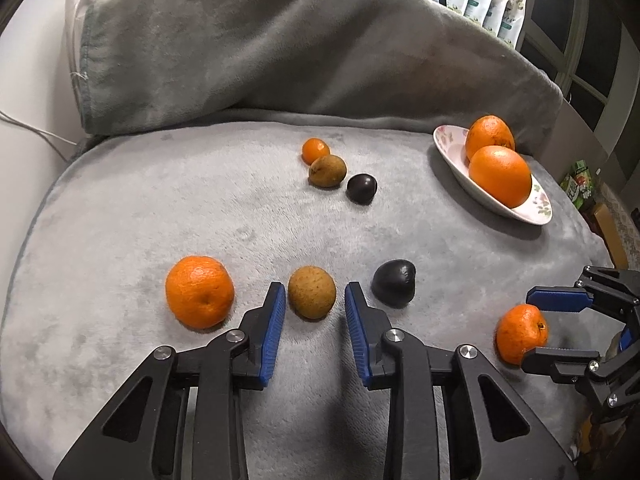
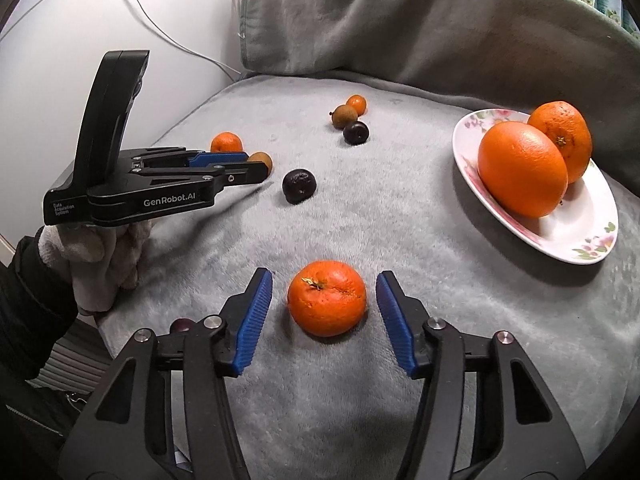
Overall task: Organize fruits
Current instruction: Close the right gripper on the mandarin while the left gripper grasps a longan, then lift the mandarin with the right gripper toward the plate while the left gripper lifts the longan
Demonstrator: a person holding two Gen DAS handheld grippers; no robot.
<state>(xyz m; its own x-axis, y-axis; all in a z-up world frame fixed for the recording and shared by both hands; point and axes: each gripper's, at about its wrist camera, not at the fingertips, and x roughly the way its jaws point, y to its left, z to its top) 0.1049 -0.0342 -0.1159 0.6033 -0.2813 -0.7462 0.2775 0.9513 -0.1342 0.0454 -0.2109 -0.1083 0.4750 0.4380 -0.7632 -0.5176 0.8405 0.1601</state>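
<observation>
Fruits lie well apart on the blanket (image 1: 160, 208); brown fruit (image 1: 312, 297) sits between the unclosed left gripper (image 1: 315, 300), tangerine (image 2: 327, 298) between the unclosed right gripper (image 2: 325, 298).

The left black plastic two-finger gripper (image 2: 262, 166) carries ribbed blue pads, silver pivot screws, white "GenRobot.AI" lettering and a tall curved handle. A white knitted glove (image 2: 100, 264) and dark sleeve (image 2: 36, 304) show beneath.
</observation>
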